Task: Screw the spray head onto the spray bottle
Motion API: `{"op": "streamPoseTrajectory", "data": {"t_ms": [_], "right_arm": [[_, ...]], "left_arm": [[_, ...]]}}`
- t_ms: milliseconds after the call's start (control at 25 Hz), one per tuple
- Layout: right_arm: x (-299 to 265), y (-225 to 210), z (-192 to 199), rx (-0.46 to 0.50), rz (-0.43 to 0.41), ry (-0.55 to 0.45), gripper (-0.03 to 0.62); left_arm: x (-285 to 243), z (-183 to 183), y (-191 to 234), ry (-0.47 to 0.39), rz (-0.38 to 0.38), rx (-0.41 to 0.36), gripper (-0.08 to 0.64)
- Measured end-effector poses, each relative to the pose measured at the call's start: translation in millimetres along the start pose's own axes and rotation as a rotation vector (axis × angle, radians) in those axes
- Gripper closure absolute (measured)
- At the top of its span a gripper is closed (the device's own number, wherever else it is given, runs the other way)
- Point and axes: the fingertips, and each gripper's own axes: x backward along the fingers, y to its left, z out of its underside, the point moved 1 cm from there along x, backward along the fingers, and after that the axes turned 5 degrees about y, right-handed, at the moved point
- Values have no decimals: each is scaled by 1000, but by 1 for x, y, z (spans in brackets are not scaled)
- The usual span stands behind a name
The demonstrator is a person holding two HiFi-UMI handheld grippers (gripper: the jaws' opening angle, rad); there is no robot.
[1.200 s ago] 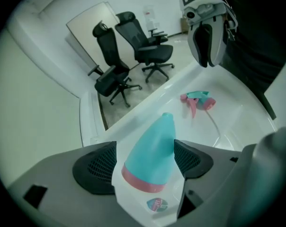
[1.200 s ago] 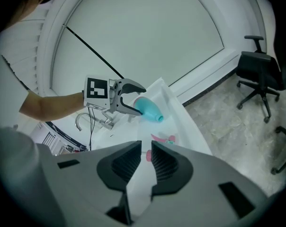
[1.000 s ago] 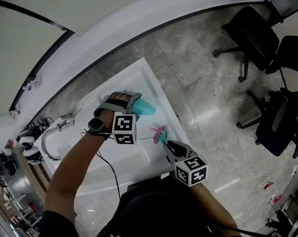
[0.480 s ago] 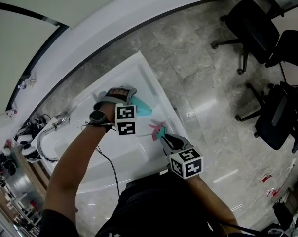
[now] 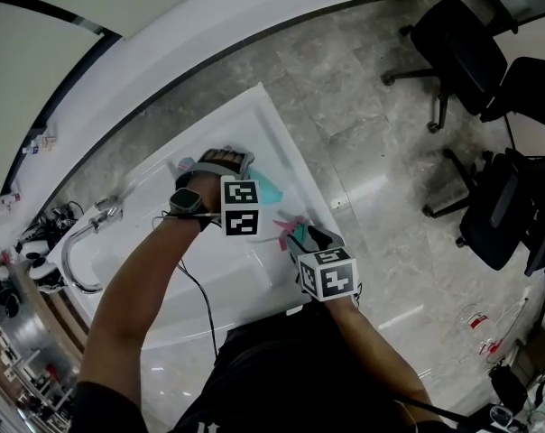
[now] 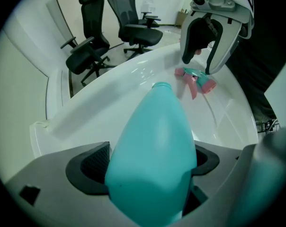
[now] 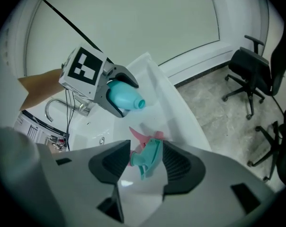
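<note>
Right gripper view, unlike head view, shows right tool (image 7: pixel 146 146) opening off spray head (image 7: pixel 151 161).

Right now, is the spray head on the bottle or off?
Off: the bottle has a bare neck; the spray head lies apart in the tub.

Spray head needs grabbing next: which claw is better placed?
Right. The spray head lies between the right claw's jaws; the left claw has the bottle between its jaws. Both have just been opening.
</note>
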Motion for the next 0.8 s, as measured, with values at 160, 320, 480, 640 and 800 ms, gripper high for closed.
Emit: {"op": "streamPoseTrajectory", "data": {"t_ms": [160,320,480,640,800], "right_arm": [[-12,-10,3,12,101,89,400],[-16,-12,3,37,164,130,400],[-19,-8,2,67,169,173,422],[-22,0,0,100,158,205,440],[-20,-3,3,63,112,192,448]], "left_arm": [[0,1,1,0,6,49,89],[-1,1,2,15,6,49,86],[-1,1,1,43,-2,27,86],[0,1,1,44,-11,30,86],[1,3,0,10,-28,63,86]]}}
